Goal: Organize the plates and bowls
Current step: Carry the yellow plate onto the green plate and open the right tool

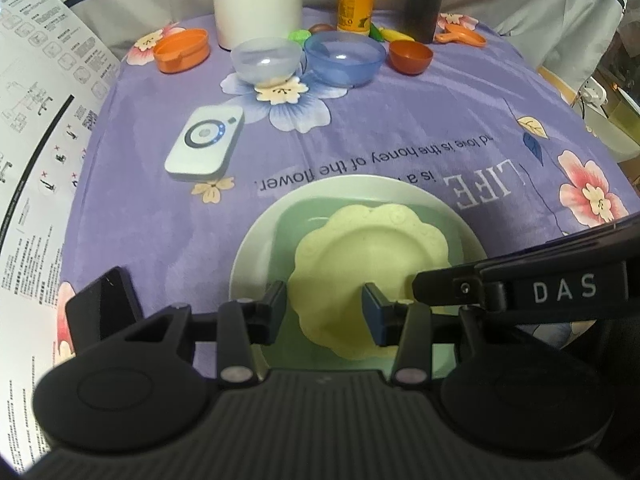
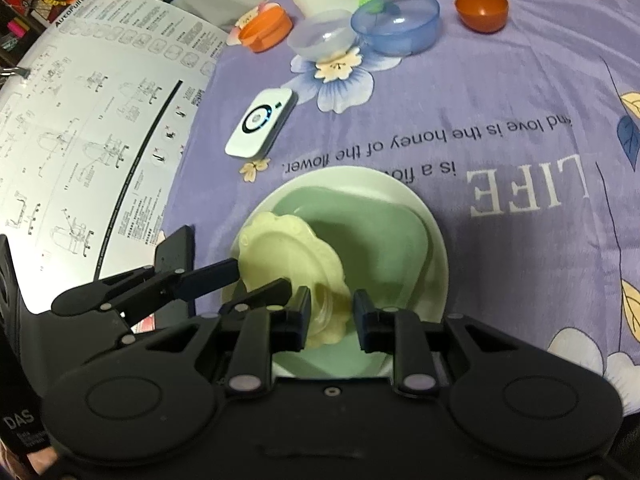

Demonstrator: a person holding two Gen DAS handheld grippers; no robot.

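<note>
Step in hand: plate stacking, last plate going on. Cream scalloped plate (image 1: 368, 252) sits over the green square plate (image 1: 296, 216), which lies in the white round plate (image 1: 256, 248), at the near edge of the cloth-covered bench (image 1: 400, 120). From the right wrist view the cream plate looks tilted, left rim higher, so prob not fully seated yet.

Left tool (image 1: 324, 304): jaws partly apart, cream plate's near-left rim betw them. Can't tell if the pads press on it or just straddle it. Right tool (image 2: 332, 312): jaws narrower, plate's near rim betw them, blurred there. Same, can't tell if clamped. Both tools point steeply down at the stack.

Bowls not done: clear bowl (image 1: 266, 58), blue bowl (image 1: 344, 58) and small brown bowl (image 1: 411, 56) stand in a row at the far side, well apart from the stack. White remote-like device (image 1: 204, 142) lies betw stack and bowls, left of centre.

Next move, as I judge it: settle cream plate flat and centred in the green one, let go w/o dragging it, lift clear. Then reach far side for the bowls and nest them, keeping off the device.
</note>
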